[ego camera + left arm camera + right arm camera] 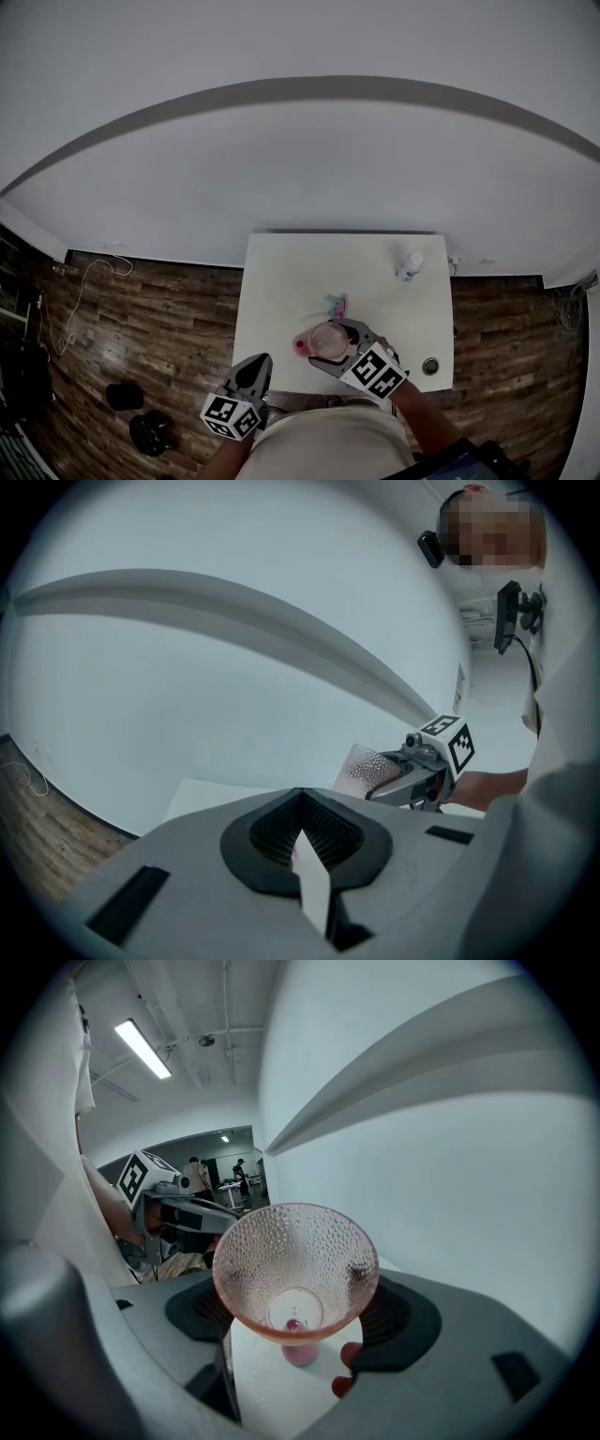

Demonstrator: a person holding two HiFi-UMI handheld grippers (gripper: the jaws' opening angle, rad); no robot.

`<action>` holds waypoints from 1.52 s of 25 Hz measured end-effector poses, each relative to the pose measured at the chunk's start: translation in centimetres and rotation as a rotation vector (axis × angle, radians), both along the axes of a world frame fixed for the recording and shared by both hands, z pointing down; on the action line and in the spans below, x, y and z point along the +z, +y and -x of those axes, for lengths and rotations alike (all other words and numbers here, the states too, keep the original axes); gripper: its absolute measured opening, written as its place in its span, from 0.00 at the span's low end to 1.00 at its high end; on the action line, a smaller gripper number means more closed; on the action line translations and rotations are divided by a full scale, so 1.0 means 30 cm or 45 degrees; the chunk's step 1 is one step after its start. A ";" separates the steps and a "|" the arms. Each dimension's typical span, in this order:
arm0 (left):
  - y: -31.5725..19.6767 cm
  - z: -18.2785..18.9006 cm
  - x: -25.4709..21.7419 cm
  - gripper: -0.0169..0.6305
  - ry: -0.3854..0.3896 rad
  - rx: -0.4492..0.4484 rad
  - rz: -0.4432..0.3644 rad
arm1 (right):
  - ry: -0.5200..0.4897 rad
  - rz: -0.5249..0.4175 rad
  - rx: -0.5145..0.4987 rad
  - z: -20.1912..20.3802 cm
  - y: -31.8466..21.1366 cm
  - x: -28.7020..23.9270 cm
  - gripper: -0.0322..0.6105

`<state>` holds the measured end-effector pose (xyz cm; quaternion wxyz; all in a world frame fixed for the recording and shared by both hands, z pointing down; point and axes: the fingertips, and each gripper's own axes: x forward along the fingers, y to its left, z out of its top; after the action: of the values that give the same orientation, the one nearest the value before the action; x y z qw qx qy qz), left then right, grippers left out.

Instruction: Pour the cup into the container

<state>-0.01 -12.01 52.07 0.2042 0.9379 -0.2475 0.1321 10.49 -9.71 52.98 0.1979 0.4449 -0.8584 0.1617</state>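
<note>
We see dim, even, greyish light with soft shadows. A ceiling strip lamp (pixel 142 1049) glows in the right gripper view. Fisheye distortion bows the wall edge (pixel 300 84), and both gripper views blacken at the corners.

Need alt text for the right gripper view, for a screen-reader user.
A clear, dimpled pinkish cup is gripped between the jaws of the right tool, its open mouth toward the camera and a small pink bit showing at its bottom. The left tool is behind it at left, and a white table lies below.
</note>
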 end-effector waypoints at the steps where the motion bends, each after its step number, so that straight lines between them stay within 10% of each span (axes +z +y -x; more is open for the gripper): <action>1: 0.001 -0.004 0.003 0.04 -0.002 0.005 0.002 | -0.001 0.003 0.011 -0.012 0.002 0.004 0.63; 26: -0.071 -0.070 0.120 0.04 -0.145 0.118 0.008 | 0.108 0.076 0.129 -0.175 0.016 0.149 0.63; 38: 0.066 -0.157 0.200 0.04 -0.178 0.369 0.027 | 0.122 0.130 0.159 -0.192 0.062 0.233 0.63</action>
<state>4.71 -10.04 58.07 0.1752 0.9501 -0.1216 0.2278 16.25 -7.84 59.97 0.2507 0.4941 -0.8091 0.1960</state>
